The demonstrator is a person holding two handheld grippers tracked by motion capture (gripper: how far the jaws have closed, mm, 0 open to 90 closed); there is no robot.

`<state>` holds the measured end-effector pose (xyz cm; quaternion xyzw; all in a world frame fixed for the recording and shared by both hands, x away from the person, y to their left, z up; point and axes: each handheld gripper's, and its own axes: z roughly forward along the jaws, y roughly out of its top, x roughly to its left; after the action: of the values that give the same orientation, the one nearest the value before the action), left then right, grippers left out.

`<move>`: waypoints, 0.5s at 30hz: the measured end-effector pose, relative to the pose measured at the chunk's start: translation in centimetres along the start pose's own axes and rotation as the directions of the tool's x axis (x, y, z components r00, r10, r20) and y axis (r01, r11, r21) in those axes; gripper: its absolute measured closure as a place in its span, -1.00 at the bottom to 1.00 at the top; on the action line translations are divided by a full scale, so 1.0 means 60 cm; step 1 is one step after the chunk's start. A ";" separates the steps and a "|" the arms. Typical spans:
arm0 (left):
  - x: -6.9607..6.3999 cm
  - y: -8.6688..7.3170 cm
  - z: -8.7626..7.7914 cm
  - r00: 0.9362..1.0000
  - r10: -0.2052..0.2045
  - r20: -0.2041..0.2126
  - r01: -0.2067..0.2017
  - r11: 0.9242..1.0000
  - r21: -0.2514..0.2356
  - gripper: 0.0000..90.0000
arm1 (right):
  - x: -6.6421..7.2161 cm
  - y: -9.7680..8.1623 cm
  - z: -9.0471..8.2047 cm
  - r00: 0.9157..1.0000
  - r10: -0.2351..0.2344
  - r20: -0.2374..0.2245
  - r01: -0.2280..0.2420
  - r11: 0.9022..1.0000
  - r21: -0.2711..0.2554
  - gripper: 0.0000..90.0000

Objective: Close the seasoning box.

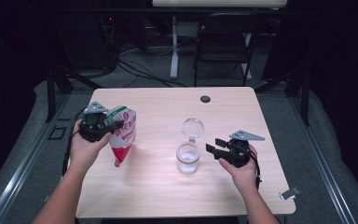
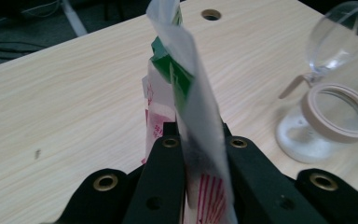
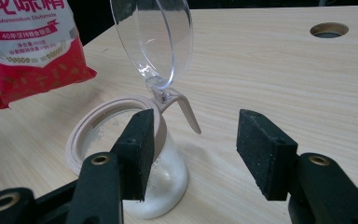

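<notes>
I have the left gripper [image 1: 106,125] clamped on the upper part of the red and white seasoning bag [image 1: 122,133], which hangs off the table over the left half of the tabletop [image 1: 158,196], its lower end just above the wood; in the left gripper view the folded film [image 2: 193,93] stands pinched flat between the jaws. The right gripper [image 1: 213,145] sits with its jaws spread wide and nothing between them, just beside the glass jar [image 1: 188,157], whose clear hinged lid [image 1: 193,127] stands flipped up behind the mouth. I judge this as the carry toward a pour: the jar already shows white grains at the bottom, and the next move calls for bringing the bag across to the pale rim [image 3: 91,128] and tipping an opened corner over it, while my right jaws steady the jar. Room is generous: bare wood lies between bag and jar. The upright lid is what the bag could snag, and the jar stands well clear of the front edge
</notes>
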<state>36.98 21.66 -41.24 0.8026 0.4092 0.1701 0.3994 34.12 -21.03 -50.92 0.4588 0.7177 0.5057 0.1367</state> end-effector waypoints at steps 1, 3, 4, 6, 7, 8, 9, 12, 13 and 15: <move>-0.005 0.000 0.002 1.000 0.005 0.010 -0.005 1.000 0.000 1.00 | 0.000 0.000 0.000 1.000 -0.002 -0.002 0.002 1.000 0.001 0.03; -0.016 -0.001 0.007 0.999 0.011 0.034 -0.011 1.000 -0.003 1.00 | 0.000 0.000 0.000 1.000 -0.001 -0.001 0.001 1.000 0.002 0.03; -0.020 -0.001 0.009 0.999 0.013 0.041 -0.013 1.000 -0.005 1.00 | 0.000 0.000 0.000 1.000 -0.001 0.001 0.001 1.000 0.000 0.03; -0.028 -0.001 0.013 0.998 0.020 0.066 -0.020 1.000 -0.001 1.00 | 0.000 0.000 0.000 1.000 -0.003 -0.001 0.003 1.000 0.001 0.03; -0.034 -0.002 0.015 0.997 0.026 0.075 -0.025 1.000 -0.006 1.00 | 0.000 0.000 0.000 1.000 -0.003 -0.001 0.003 1.000 0.001 0.03; -0.038 -0.002 0.016 0.996 0.028 0.085 -0.028 1.000 -0.003 1.00 | 0.000 0.000 0.000 1.000 -0.003 -0.002 0.003 1.000 0.001 0.03; -0.043 -0.002 0.018 0.995 0.034 0.096 -0.034 0.999 -0.004 1.00 | 0.000 0.000 0.000 1.000 -0.003 -0.001 0.003 1.000 0.001 0.03; -0.058 -0.001 0.024 0.992 0.052 0.119 -0.053 0.999 -0.002 1.00 | 0.000 0.001 -0.001 1.000 -0.002 -0.003 0.002 1.000 -0.003 0.03; -0.062 0.000 0.026 0.990 0.061 0.127 -0.062 0.998 0.001 1.00 | 0.000 0.001 -0.001 1.000 -0.003 0.000 0.003 1.000 -0.001 0.03; -0.071 0.001 0.029 0.988 0.069 0.136 -0.070 0.998 0.001 1.00 | 0.000 0.001 -0.001 1.000 -0.003 -0.001 0.003 1.000 0.000 0.03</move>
<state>35.47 17.40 -42.06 0.8273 0.3532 0.1275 0.4177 34.13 -21.08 -50.86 0.4573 0.7185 0.5059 0.1371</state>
